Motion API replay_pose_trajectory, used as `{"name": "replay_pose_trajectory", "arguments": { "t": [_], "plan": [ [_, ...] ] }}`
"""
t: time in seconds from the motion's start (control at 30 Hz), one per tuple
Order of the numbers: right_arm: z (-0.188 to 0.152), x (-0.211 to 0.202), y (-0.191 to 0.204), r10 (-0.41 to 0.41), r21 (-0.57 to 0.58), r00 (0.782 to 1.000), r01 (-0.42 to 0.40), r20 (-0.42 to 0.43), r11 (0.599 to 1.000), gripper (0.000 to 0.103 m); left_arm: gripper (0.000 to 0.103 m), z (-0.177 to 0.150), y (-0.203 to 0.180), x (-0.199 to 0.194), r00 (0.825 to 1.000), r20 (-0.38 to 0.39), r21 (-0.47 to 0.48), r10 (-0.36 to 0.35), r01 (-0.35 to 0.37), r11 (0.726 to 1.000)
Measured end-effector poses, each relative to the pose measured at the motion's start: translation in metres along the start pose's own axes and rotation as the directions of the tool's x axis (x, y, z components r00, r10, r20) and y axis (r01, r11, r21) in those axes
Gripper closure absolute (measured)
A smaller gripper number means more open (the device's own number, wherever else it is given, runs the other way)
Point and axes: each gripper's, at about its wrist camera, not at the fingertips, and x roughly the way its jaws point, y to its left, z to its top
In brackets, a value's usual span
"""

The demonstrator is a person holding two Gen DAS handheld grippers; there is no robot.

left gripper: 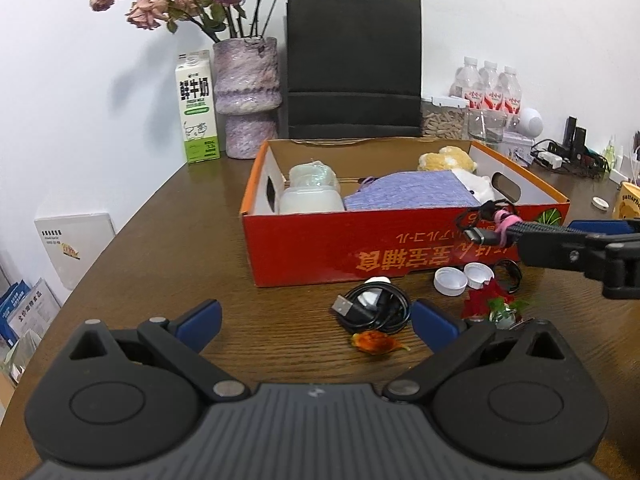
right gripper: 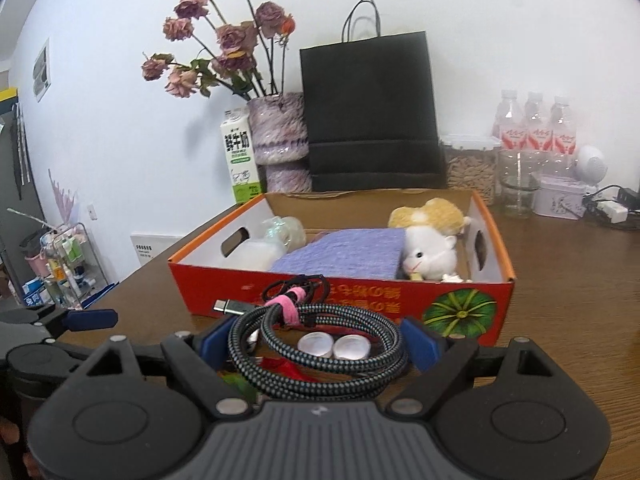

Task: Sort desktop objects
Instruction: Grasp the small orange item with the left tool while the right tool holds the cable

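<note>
The brown wood-grain table point(left gripper: 168, 248) carries a red cardboard box point(left gripper: 320, 248) with an orange rim, white inner walls and oval handle slots. Inside it lie a lilac knitted cloth point(right gripper: 344, 254), a milky plastic bottle point(left gripper: 312, 200), a white plush toy point(right gripper: 430, 258) and a yellow plush toy point(left gripper: 446, 160).

The right gripper point(right gripper: 316, 344), black with blue pads, holds a coiled grey-and-black braided cable point(right gripper: 320, 364) bound by a pink strap point(right gripper: 286, 308); the coil fills the span between its wide-set fingers, and its metal plug pokes out toward the box's near wall. In the left view this gripper reaches in from the right edge, pointing level-ish across the box front with the coil lifted above the table.

The left gripper point(left gripper: 316, 320) hovers low over the table with jaws spread wide and nothing between them. Just ahead of it lie a smooth black USB cable point(left gripper: 372, 306) in a loose coil, a red artificial flower point(left gripper: 488, 300), two white bottle caps point(left gripper: 460, 278) and a small orange dried bud point(left gripper: 376, 342).
</note>
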Motion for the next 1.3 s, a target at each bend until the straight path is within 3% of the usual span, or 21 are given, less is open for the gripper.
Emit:
{"name": "replay_pose_trajectory", "arguments": {
  "t": [0.2, 0.3, 0.43, 0.6, 0.67, 0.77, 1.03, 1.17, 1.3],
  "plan": [
    [-0.003, -0.003, -0.014, -0.015, 0.014, 1.000, 0.015, 0.007, 1.000, 0.017, 0.000, -0.004, -0.013, 0.015, 0.999, -0.037, 0.039, 0.004, -0.002, 0.999],
    [-0.005, -0.002, -0.017, -0.022, 0.011, 1.000, 0.022, 0.005, 1.000, 0.017, 0.005, -0.007, -0.018, 0.023, 0.998, -0.055, 0.059, 0.008, -0.004, 0.998],
    [-0.008, -0.001, -0.021, -0.016, 0.011, 1.000, 0.016, 0.001, 1.000, 0.017, 0.023, -0.010, -0.022, 0.033, 0.996, -0.086, 0.078, 0.012, -0.005, 0.997],
    [-0.011, 0.000, -0.021, -0.010, 0.009, 1.000, 0.010, 0.000, 1.000, 0.017, 0.034, -0.011, -0.022, 0.037, 0.995, -0.099, 0.066, -0.015, 0.022, 0.998],
    [-0.012, 0.000, -0.021, -0.009, 0.009, 1.000, 0.009, 0.000, 1.000, 0.017, 0.052, -0.011, -0.023, 0.036, 0.994, -0.099, 0.059, -0.040, 0.046, 0.997],
    [-0.012, 0.000, -0.021, -0.008, 0.009, 1.000, 0.008, 0.000, 1.000, 0.016, 0.069, -0.012, -0.024, 0.033, 0.991, -0.104, 0.045, -0.078, 0.083, 0.996],
    [-0.013, 0.000, -0.021, -0.008, 0.008, 1.000, 0.008, 0.001, 1.000, 0.016, 0.078, -0.016, -0.023, 0.028, 0.990, -0.106, 0.016, -0.095, 0.097, 0.995],
    [-0.014, -0.002, -0.020, -0.007, 0.008, 1.000, 0.007, 0.006, 1.000, 0.016, 0.090, -0.016, -0.023, 0.023, 0.990, -0.096, 0.017, -0.106, 0.108, 0.994],
    [-0.016, -0.005, -0.018, -0.007, 0.008, 1.000, 0.007, 0.011, 1.000, 0.016, 0.090, -0.017, -0.025, 0.019, 0.990, -0.086, 0.029, -0.113, 0.116, 0.993]
  ]
}}
